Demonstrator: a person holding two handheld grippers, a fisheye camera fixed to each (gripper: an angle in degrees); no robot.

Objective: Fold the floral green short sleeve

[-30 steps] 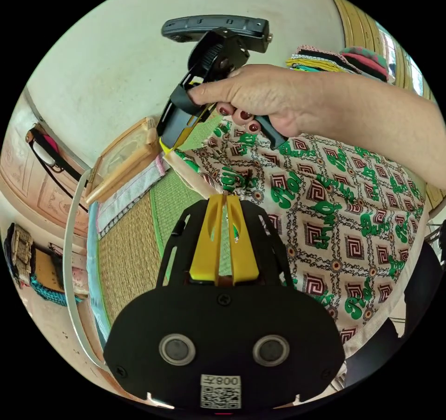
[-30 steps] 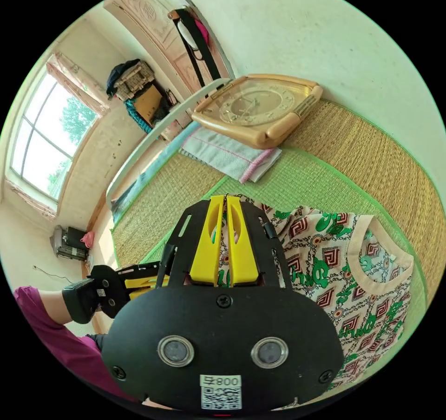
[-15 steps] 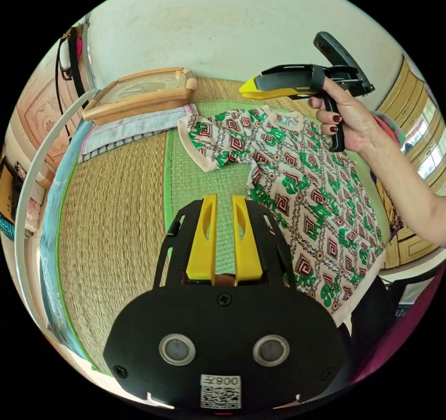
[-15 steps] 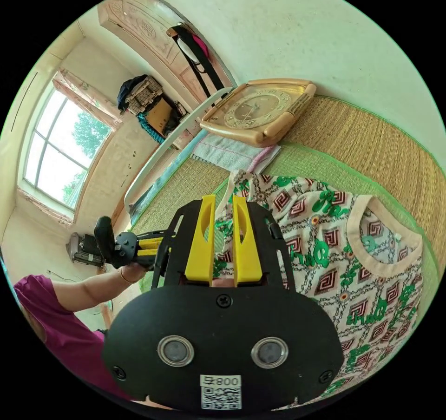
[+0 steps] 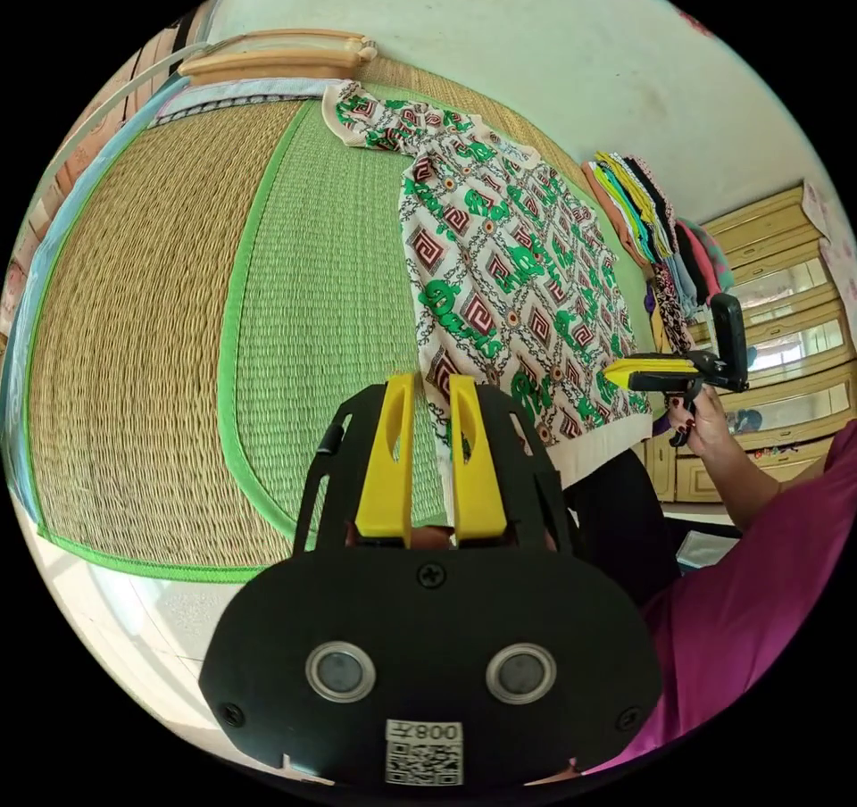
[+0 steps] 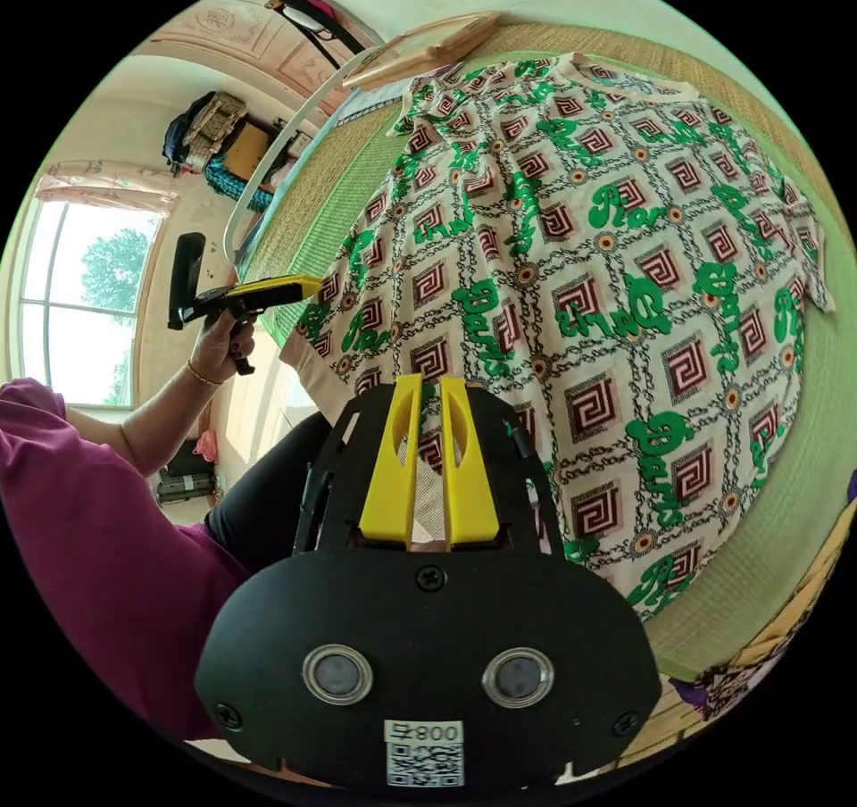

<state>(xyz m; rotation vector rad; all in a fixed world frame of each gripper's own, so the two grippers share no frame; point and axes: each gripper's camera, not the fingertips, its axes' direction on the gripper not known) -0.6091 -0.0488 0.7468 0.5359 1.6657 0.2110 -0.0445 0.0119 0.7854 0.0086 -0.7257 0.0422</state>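
A cream short-sleeved shirt printed with green lettering and red-brown square spirals [image 6: 571, 245] lies spread flat on a woven straw mat, tan with a green panel and green edging [image 5: 295, 307]. The mat covers a raised bed-like surface set against a pale plastered wall [image 5: 500, 48]. The shirt's hem hangs toward the near edge of the mat, beside the knees of a seated person in a magenta top [image 6: 98, 521] and dark trousers.

In the left gripper view, the left yellow-jawed black gripper [image 5: 427, 387] hovers just over the shirt's near hem corner, its jaws a narrow gap apart and gripping nothing. In the right gripper view, the right yellow-jawed black gripper [image 6: 427, 387] hangs above the hem, jaws likewise slightly apart and empty. Each gripper also appears in the other's view, held in a hand off the shirt's edge; its jaws look closed together from the side, though I cannot be certain.

At the far end of the mat, a tan wooden-framed wall clock [image 5: 277, 53] rests on a folded pale towel [image 5: 223, 93]. A stack of folded colourful clothes [image 5: 652, 218] sits beside the shirt, near wooden cabinets with glass doors [image 5: 777, 325]. A bright window with trees outside [image 6: 80, 298] lights the room.
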